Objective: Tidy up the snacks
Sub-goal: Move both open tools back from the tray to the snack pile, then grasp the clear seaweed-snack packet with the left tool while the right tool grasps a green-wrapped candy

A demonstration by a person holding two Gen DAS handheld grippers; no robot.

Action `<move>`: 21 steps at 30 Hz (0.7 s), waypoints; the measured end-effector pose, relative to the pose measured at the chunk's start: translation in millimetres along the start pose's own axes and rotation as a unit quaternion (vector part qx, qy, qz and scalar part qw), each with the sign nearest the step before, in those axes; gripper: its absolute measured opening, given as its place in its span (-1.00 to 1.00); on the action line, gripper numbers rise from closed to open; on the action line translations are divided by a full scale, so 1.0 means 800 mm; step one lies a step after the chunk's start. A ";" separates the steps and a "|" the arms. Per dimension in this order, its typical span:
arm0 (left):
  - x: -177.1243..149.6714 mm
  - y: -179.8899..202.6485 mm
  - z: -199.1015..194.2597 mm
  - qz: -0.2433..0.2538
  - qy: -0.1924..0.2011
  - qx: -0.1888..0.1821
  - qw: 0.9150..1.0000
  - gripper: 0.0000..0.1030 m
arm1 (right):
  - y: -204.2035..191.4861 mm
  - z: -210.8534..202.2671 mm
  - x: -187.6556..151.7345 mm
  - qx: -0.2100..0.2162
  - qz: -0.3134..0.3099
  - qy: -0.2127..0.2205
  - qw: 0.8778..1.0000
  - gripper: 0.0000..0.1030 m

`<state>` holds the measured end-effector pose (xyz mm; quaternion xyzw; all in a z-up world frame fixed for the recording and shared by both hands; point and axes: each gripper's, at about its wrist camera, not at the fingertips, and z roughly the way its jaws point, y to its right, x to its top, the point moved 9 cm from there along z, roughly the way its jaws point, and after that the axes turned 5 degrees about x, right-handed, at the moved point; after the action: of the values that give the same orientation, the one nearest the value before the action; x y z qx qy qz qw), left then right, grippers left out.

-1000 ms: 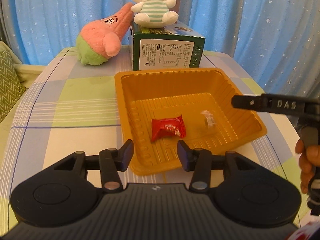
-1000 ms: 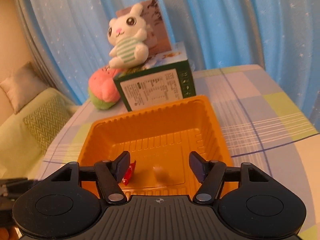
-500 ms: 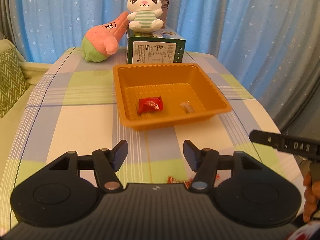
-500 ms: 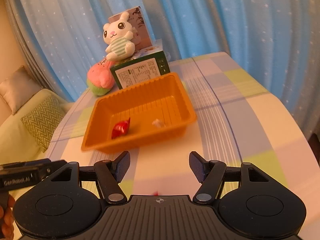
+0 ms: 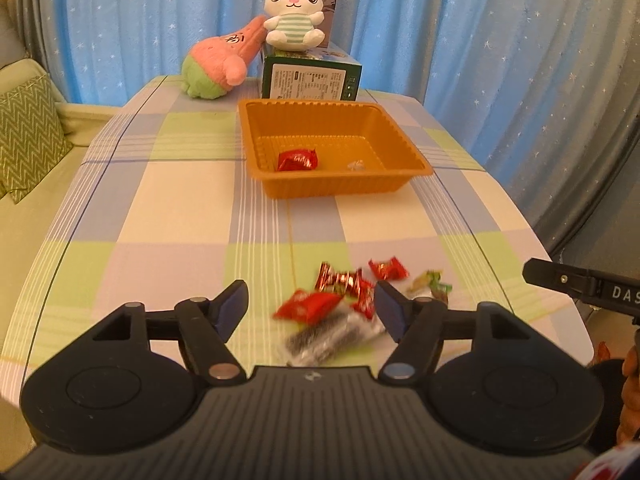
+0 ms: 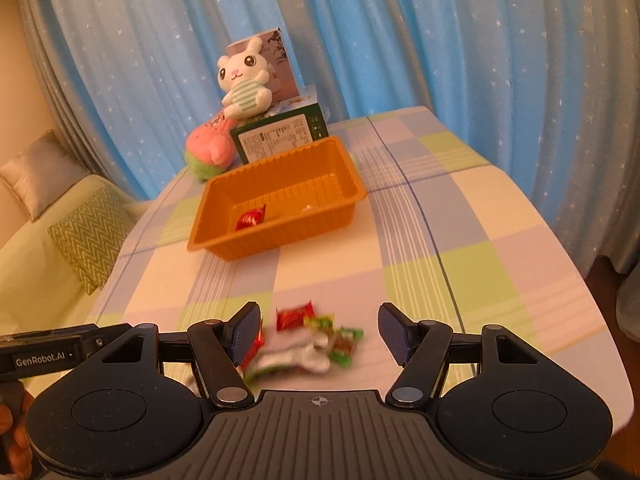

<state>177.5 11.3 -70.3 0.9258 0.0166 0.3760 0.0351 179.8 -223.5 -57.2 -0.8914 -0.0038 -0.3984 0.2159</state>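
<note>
Red, green & silver wrapped snacks (image 5: 340,308) lie heaped on the near part of the checked tablecloth (image 5: 160,216), w/ the left gripper (image 5: 310,306) above them, jaws opening & gripping nothing, and the right gripper (image 6: 318,334) beside it, jaws fairly wide & empty too. Well behind stands the orange tray (image 5: 332,190) holding one red candy (image 5: 297,159) & a small clear-wrapped one (image 5: 355,165); nothing blocks the way between. Behind that: green box (image 5: 310,82), white bunny (image 5: 294,20), pink plush (image 5: 218,66), blue curtain (image 5: 120,20); right view alone shows a grey cushion (image 6: 38,172).
</note>
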 end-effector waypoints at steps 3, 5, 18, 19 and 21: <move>-0.016 -0.003 -0.008 0.006 -0.008 0.008 1.000 0.29 | -0.001 -0.012 -0.019 -0.003 -0.003 -0.007 1.000 0.27; -0.025 -0.005 -0.011 0.010 -0.012 0.009 1.000 0.29 | -0.001 -0.016 -0.028 -0.005 -0.001 -0.012 1.000 0.27; -0.051 0.001 -0.021 0.032 -0.017 0.009 0.999 0.24 | -0.015 -0.025 -0.062 -0.003 -0.016 -0.025 1.000 0.27; -0.052 0.001 -0.020 0.033 -0.018 0.008 0.999 0.22 | -0.015 -0.025 -0.063 -0.004 -0.017 -0.025 1.000 0.27; -0.054 0.003 -0.017 0.035 -0.020 0.007 0.999 0.17 | -0.015 -0.025 -0.064 -0.004 -0.016 -0.025 1.000 0.27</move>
<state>137.0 7.5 -90.0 0.9334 -0.0138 0.3584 0.0154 129.0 -211.7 -77.2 -0.9019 -0.0220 -0.3790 0.2058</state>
